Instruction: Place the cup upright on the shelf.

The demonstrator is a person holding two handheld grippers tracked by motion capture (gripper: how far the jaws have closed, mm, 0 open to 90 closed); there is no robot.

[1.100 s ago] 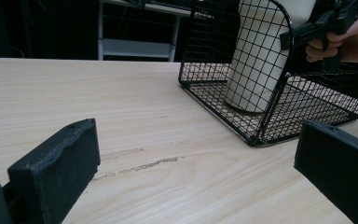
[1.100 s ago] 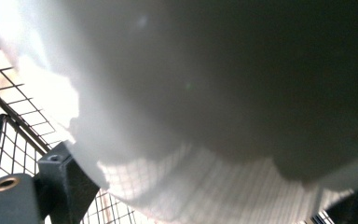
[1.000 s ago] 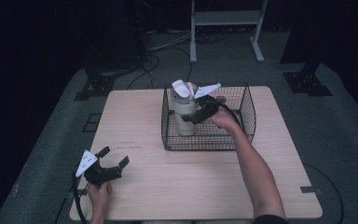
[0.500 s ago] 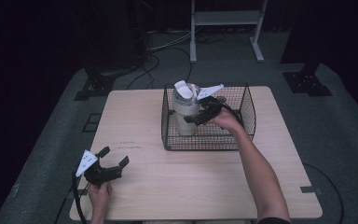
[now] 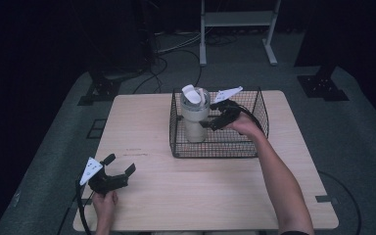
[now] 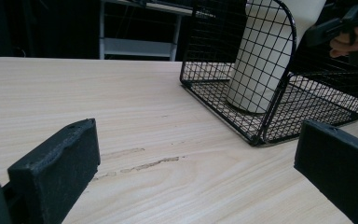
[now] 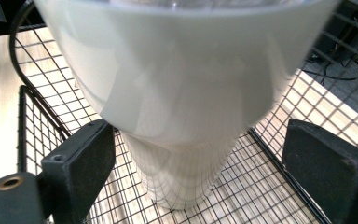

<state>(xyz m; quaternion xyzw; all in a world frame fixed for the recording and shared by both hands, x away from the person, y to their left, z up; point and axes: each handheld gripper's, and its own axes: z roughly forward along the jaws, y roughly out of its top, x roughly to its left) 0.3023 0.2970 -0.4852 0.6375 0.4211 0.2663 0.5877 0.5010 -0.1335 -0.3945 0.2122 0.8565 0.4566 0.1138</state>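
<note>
A tall white cup with a lidded top stands upright on the floor of a black wire basket at the back middle of the table. My right gripper reaches into the basket from the right. In the right gripper view the cup sits between its open jaws, with a gap on each side. My left gripper rests open near the front left corner, holding nothing. In the left gripper view its jaws point across bare wood toward the basket and the cup.
The light wooden table has bare wood in front of and left of the basket. The basket's wire walls rise close around the cup. Beyond the table are dark floor, cables and a white stand.
My right gripper has shifted slightly to the right beside the cup. The cup and the left gripper stay where they were.
</note>
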